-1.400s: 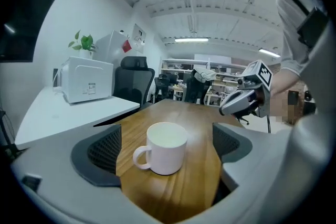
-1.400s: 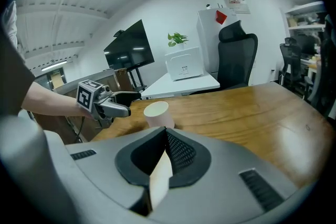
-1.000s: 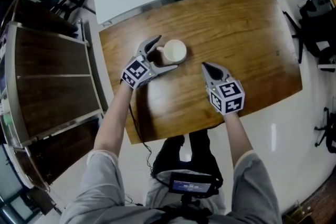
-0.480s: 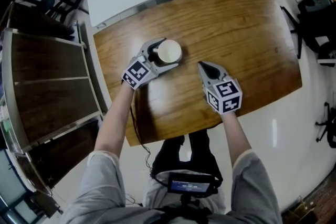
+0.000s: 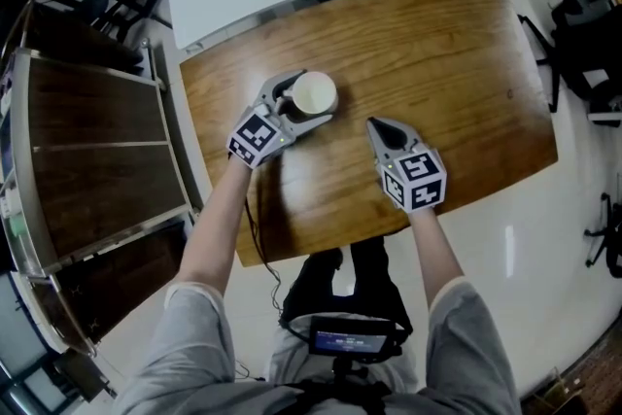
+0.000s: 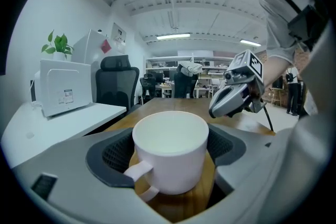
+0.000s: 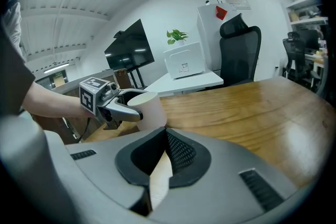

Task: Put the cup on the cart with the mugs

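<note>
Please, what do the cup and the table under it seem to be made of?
The cup looks like glazed ceramic: white and smooth, with a soft sheen and a thick rim; plastic cannot be excluded. The table looks like wood or wood veneer: brown with visible grain lines, under a glossy finish that reflects light.

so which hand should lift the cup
Left: the left tool is closing its jaws with the cup between them, while the right tool is shut and empty, apart from the cup.
</note>
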